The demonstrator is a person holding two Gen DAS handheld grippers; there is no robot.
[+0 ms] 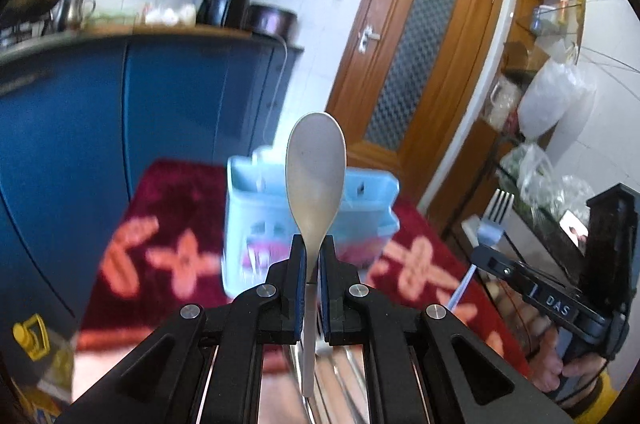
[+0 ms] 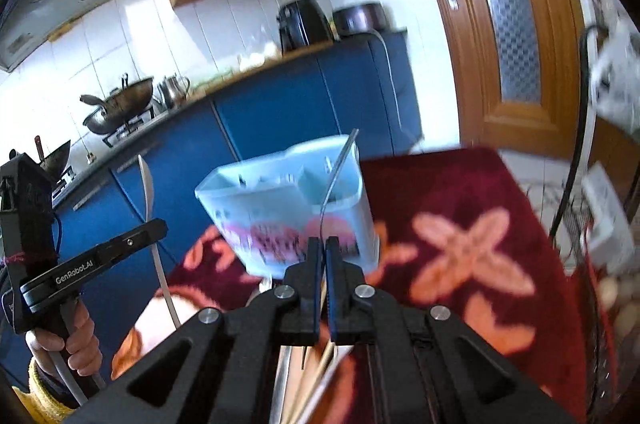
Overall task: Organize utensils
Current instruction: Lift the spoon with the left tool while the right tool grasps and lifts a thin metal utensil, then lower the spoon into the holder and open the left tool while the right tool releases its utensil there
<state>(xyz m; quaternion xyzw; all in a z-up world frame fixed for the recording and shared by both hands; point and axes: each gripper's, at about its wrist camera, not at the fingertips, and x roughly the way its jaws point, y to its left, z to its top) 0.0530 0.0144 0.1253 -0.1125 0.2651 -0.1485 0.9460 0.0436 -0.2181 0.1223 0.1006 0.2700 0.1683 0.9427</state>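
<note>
Now both grippers are carrying one utensil each above the red-clothed table (image 2: 460, 192), apparently for dropping handle-first into the blue caddy (image 2: 280, 200) ahead. Left gripper (image 1: 313, 244) is clamping its fingers on a pale spoon (image 1: 316, 164), bowl pointing up and forward. Right gripper (image 2: 322, 244) is pinching a fork (image 1: 498, 208), tines up, long axis near upright

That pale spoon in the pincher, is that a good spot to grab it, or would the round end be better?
The neck is the better spot. The left gripper clamps the spoon just below the bowl, where the handle is narrow and flat-sided, so the pads close squarely on it from either side. The bowl is wide and curved, so it would probably slip.
</note>
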